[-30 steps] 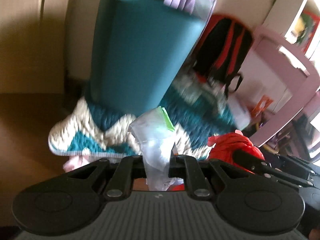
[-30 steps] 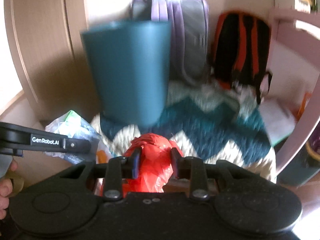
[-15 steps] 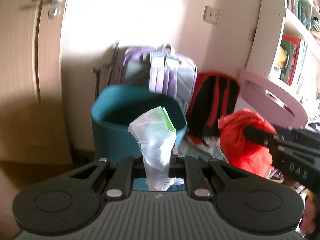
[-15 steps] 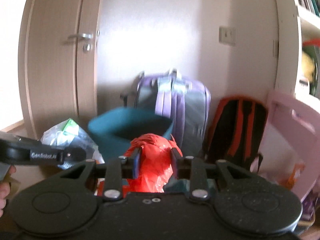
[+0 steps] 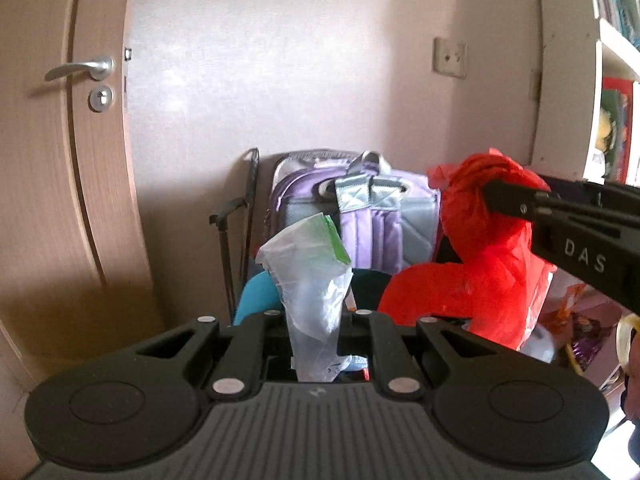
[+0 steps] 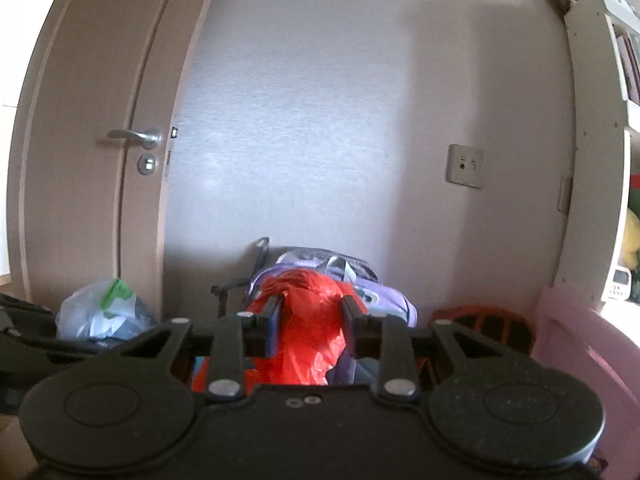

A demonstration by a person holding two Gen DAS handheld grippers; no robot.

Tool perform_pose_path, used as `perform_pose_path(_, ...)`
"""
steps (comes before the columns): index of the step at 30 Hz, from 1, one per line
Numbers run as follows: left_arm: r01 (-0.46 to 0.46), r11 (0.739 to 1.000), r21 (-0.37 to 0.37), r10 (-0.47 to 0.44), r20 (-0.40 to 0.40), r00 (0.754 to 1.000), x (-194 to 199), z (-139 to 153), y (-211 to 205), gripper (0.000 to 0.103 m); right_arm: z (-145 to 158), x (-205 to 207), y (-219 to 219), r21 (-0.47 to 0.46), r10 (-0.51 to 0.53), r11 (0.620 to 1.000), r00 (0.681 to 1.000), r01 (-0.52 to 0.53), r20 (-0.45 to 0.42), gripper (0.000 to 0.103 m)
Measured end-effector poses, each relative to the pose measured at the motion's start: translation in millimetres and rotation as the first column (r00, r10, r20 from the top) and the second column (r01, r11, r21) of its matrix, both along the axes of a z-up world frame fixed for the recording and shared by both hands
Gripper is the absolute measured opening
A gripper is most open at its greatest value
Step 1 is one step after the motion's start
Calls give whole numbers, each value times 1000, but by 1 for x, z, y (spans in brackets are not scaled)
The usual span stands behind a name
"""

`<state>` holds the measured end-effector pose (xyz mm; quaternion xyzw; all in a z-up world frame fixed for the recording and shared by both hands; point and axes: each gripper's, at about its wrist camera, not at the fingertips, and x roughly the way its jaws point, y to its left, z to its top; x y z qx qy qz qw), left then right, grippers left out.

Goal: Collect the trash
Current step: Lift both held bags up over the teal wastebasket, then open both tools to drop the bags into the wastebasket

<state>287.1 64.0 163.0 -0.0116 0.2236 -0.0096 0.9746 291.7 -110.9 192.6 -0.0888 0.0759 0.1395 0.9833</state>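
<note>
My left gripper (image 5: 316, 316) is shut on a clear plastic bag (image 5: 312, 276) with a green patch; the bag also shows at the left of the right wrist view (image 6: 100, 312). My right gripper (image 6: 310, 312) is shut on a red plastic bag (image 6: 308, 340), which hangs at the right of the left wrist view (image 5: 480, 264). A teal bin (image 5: 256, 296) shows only as a sliver of rim just beyond the left fingers, mostly hidden by both bags.
A purple backpack (image 5: 372, 216) and a folded black trolley (image 5: 236, 236) lean on the wall ahead. A wooden door (image 6: 92, 160) is at left. A red-black backpack (image 6: 492, 324), pink furniture (image 6: 576, 340) and shelves (image 5: 616, 80) are at right.
Both grippers have risen and tilted up with their bags still held. The teal bin, large in view before, has dropped to the bottom of the view; the rug is gone from sight.
</note>
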Motion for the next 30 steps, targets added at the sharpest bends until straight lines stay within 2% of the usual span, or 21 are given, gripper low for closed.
perform_pose_path(5,-8,1000,10,9,-84,996,44,-23,8,12,-17,43,16,-17,-9,1000,999,9,-32,29)
perform_pose_path(8,-13,1000,4,13,-142,990,67,-41,12,12,-35,67,23,-22,-9,1000,997,7,-75,30)
perform_pose_path(14,16,999,35,-8,-206,979,98,-71,9,12,-72,101,34,-12,9,1000,985,-11,-174,30)
perform_pose_path(20,60,997,50,-43,-290,956,118,-99,5,13,-105,121,39,-37,41,998,954,-54,-296,30)
perform_pose_path(24,78,994,77,-48,-329,943,124,-115,2,13,-119,123,43,-63,55,995,939,-81,-339,32)
perform_pose_path(30,96,993,71,-64,-365,929,131,-127,0,14,-132,122,47,-85,62,991,923,-102,-379,35)
